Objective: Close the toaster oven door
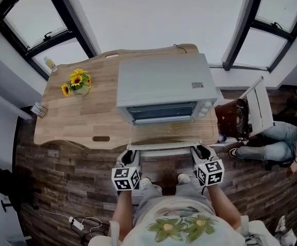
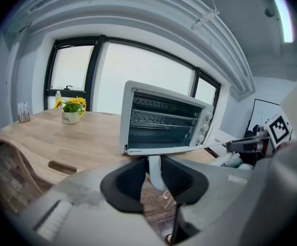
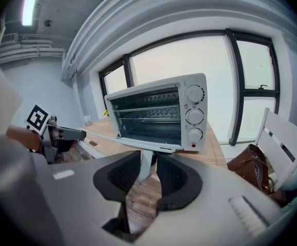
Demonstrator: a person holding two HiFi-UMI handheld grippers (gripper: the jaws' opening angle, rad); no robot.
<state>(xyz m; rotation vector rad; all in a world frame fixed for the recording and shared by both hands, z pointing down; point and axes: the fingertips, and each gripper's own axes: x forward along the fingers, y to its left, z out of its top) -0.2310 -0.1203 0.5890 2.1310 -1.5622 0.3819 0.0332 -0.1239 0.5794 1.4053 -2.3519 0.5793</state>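
Toaster oven (image 1: 161, 86) on table (image 1: 76, 118). Door (image 1: 163, 135) hangs open, flat, on oven's near side; long axis left-right. Left gripper (image 1: 129, 156) clamped on door handle (image 1: 163, 148) at left end, right gripper (image 1: 202, 152) clamped at right end. 2 grippers equally near; closing likely means swinging up toward oven.

Open toaster oven (image 2: 164, 118), left gripper (image 2: 154, 164) clamping door handle (image 2: 157, 178)

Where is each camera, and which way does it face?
Head view: on the person's head, looking down at the toaster oven, left tool, right tool, own shirt.
Left gripper view: on the left tool, facing the oven's open front; jaws grip the door handle.
Right gripper view: same from the right tool.
Shared: the oven; each gripper view catches the other tool.
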